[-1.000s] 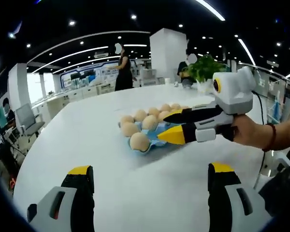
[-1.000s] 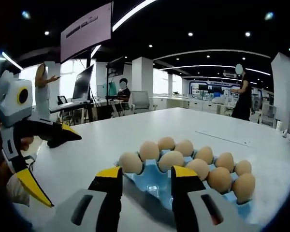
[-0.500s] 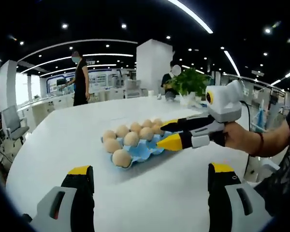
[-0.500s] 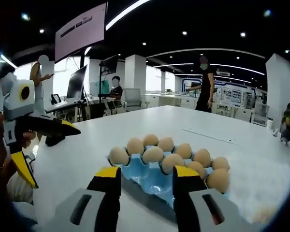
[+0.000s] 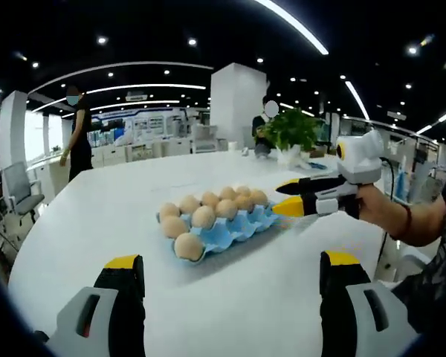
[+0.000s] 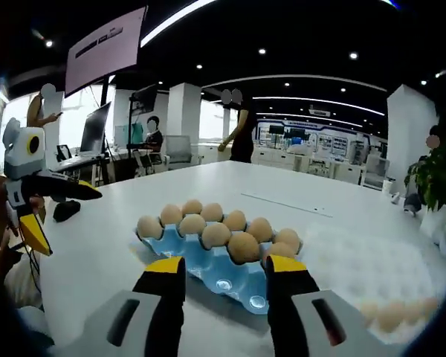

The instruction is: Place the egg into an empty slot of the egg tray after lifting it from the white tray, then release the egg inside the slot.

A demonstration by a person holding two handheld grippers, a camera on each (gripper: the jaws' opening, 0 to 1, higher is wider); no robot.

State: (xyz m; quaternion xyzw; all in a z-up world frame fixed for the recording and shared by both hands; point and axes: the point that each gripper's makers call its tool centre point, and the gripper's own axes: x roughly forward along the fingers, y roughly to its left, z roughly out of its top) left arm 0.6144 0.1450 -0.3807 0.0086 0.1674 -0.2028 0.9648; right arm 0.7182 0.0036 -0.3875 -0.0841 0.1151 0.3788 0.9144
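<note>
A blue egg tray (image 5: 234, 230) (image 6: 208, 265) lies on the white table, its far rows filled with several brown eggs (image 5: 203, 216) (image 6: 216, 234); the row nearest the right gripper has bare cups. My right gripper (image 6: 224, 272) (image 5: 281, 197) hovers just short of that tray, open, nothing between its yellow-tipped fingers. A white dimpled tray (image 6: 357, 256) lies to its right with a few eggs (image 6: 392, 315) at the near edge. My left gripper (image 5: 230, 277) (image 6: 56, 212) is held back from the egg tray, wide open and holding nothing.
A potted plant (image 5: 286, 128) (image 6: 438, 175) stands at the table's far side. A small dark object (image 6: 63, 210) lies on the table by the left gripper. People stand and walk among desks and chairs behind the table. Bare tabletop (image 5: 119, 216) spreads around the egg tray.
The right gripper has drawn back from over the egg tray toward the white tray, which has come into its view. A person in the background walked left.
</note>
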